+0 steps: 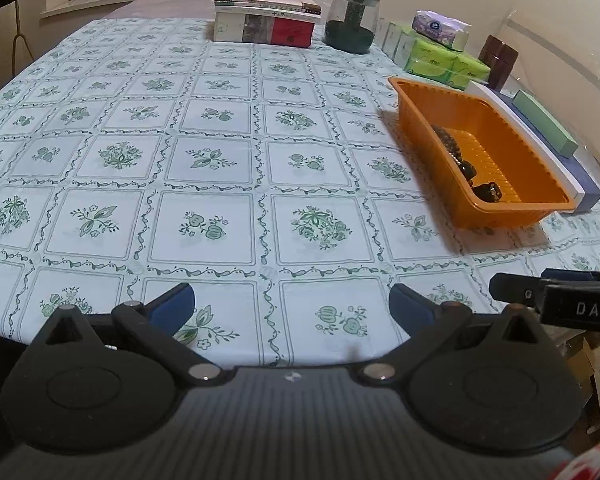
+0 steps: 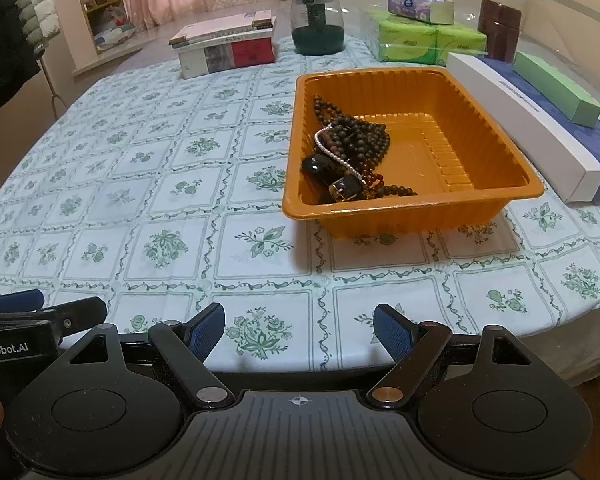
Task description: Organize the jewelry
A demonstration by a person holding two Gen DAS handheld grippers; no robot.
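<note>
An orange plastic tray (image 2: 496, 148) stands on the table's right side; it also shows in the left wrist view (image 1: 424, 120). In its left half lies a heap of dark bead strands (image 2: 360, 140), a white pearl strand (image 2: 332, 152) and dark watch-like pieces (image 2: 342, 188). Part of the heap shows in the left wrist view (image 1: 460, 160). My left gripper (image 1: 292, 308) is open and empty over the table's near edge, well left of the tray. My right gripper (image 2: 299, 328) is open and empty at the near edge, short of the tray.
A floral tablecloth (image 2: 140, 200) covers the table. Stacked books (image 2: 228, 46), a dark glass jar (image 2: 318, 22), tissue packs (image 2: 420, 40), a brown container (image 2: 500, 28) and long flat boxes (image 2: 540, 120) stand along the back and right.
</note>
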